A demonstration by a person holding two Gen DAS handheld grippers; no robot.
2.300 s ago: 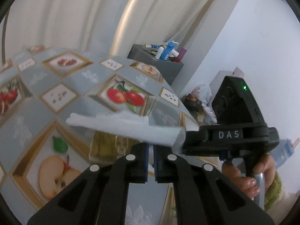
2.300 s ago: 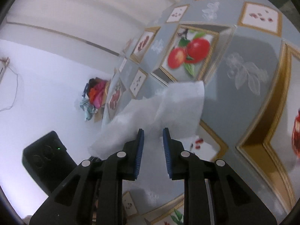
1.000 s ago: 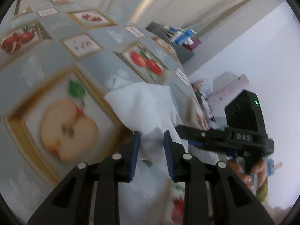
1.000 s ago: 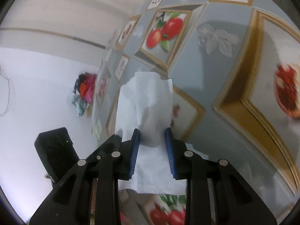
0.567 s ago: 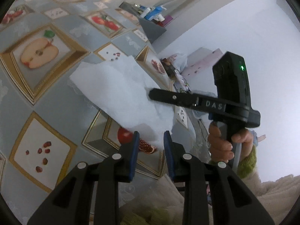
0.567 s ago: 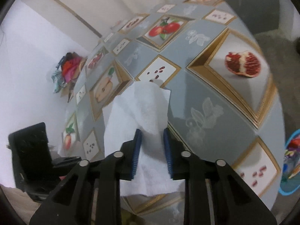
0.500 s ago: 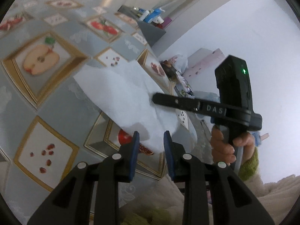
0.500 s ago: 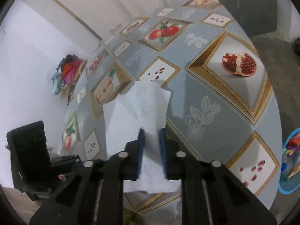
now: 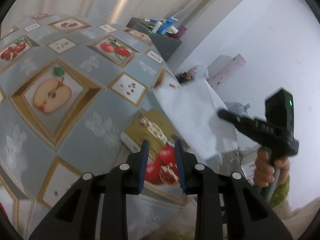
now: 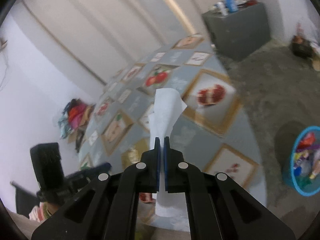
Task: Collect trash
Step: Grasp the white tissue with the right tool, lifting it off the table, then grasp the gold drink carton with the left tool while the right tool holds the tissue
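A white paper napkin (image 10: 166,112) sticks up from between the fingers of my right gripper (image 10: 162,140), which is shut on it; the sheet hangs above the fruit-patterned tablecloth (image 10: 202,138). In the left wrist view the same napkin (image 9: 192,116) is lifted off the table at the right, pinched by the right gripper (image 9: 222,113) held in a hand (image 9: 264,172). My left gripper (image 9: 161,150) stands partly open near the table's near edge with nothing between its blue pads, the napkin up and to its right.
A blue basket (image 10: 306,160) full of colourful trash stands on the floor at the right. A grey cabinet (image 10: 238,34) with bottles on top is behind the table. A pile of clothes (image 10: 76,116) lies at the far left by the wall.
The right gripper closed on the napkin and lifted it up off the table, swinging right. The left gripper let the sheet slip out from between its pads and stays partly open.
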